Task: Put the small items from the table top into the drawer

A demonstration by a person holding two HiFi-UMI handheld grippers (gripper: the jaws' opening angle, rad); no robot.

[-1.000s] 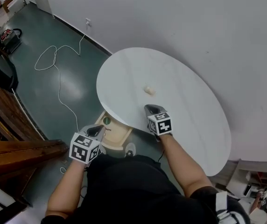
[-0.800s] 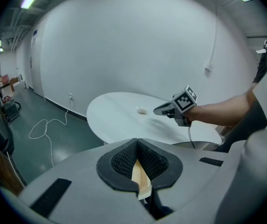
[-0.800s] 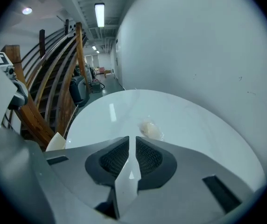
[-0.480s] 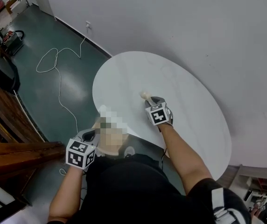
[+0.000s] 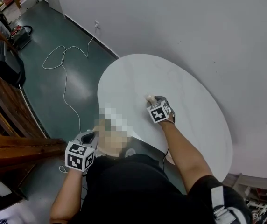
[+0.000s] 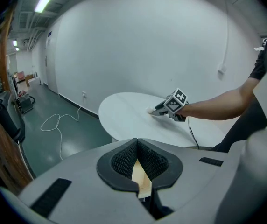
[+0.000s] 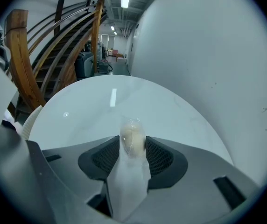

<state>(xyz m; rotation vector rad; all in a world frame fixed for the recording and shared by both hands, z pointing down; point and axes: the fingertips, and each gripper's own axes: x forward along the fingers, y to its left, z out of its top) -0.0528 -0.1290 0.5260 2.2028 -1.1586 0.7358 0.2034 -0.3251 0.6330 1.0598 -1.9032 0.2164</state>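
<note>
With the fingers of the right gripper (image 5: 154, 100) just opened astride the sweet (image 7: 132, 136) on the near half of the surface (image 5: 189, 106), lower and close on its lump, not the wrapper, while the left gripper (image 6: 136, 146) clamps what seems the drawer edge (image 6: 142, 183).

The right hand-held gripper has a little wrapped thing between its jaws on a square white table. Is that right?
Not quite. The table is round, not square; the head view shows it. The right hand-held gripper does have the little wrapped thing between its jaws, which have just been opening.
</note>
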